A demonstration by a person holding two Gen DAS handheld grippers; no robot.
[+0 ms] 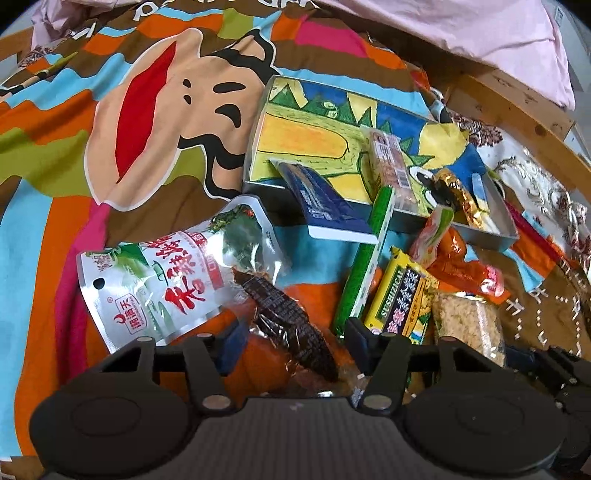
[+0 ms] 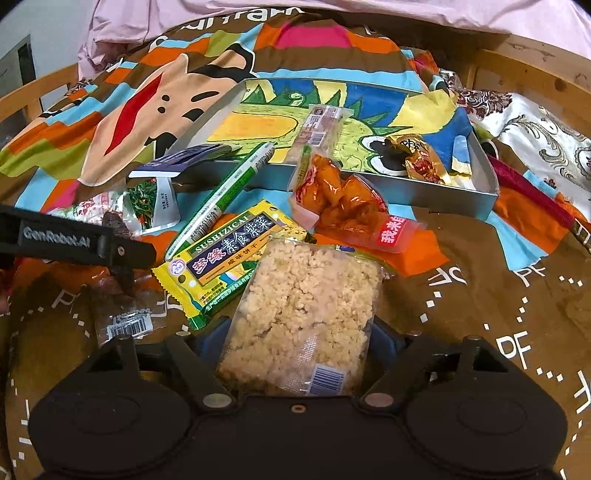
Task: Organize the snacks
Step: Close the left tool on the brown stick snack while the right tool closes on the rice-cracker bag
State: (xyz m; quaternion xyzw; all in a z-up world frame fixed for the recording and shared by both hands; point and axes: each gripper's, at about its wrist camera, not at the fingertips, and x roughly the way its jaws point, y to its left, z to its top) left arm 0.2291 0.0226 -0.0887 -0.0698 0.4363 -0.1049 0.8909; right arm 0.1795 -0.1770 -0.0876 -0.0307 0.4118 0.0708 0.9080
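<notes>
A shallow grey tray with a dinosaur drawing inside holds a long clear-wrapped bar and a gold-wrapped snack; it also shows in the left wrist view. My right gripper stands open around a clear pack of puffed rice cake. My left gripper stands open around a dark snack in a clear wrapper. Loose on the cloth lie a yellow seaweed cracker pack, a green stick, an orange pouch, a white-green pouch and a blue packet.
The snacks lie on a bright cartoon-print cloth over a bed. A wooden bed frame runs along the right and far side. Pink bedding lies at the back. A floral fabric lies right of the tray.
</notes>
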